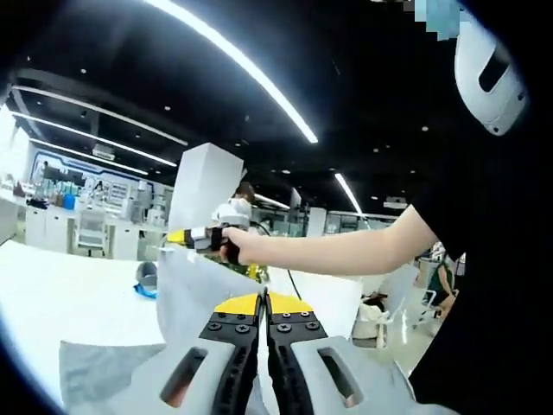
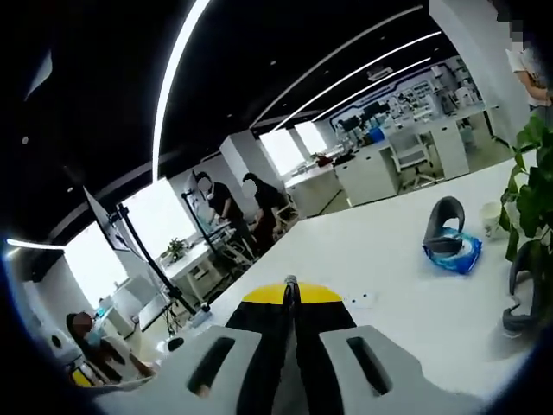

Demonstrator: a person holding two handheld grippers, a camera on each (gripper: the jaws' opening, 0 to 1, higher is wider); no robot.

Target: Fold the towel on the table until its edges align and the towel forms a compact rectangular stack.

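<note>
Both jaws closed: left gripper (image 1: 263,298) pinching towel (image 1: 194,298); right gripper (image 2: 290,284) over bare table (image 2: 389,259), grasp unclear.

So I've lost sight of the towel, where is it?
In the left gripper view, the towel hangs lifted between the left gripper and the right gripper, above the white table.

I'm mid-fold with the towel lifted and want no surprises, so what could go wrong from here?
1. The left claw looks shut on the towel by a thin edge; the cloth may slip out.
2. The other claw, held in a hand, lifts a far corner, so uneven heights could leave the edges misaligned.
3. A grey and blue object sits on the table; the swinging towel could snag it.
</note>
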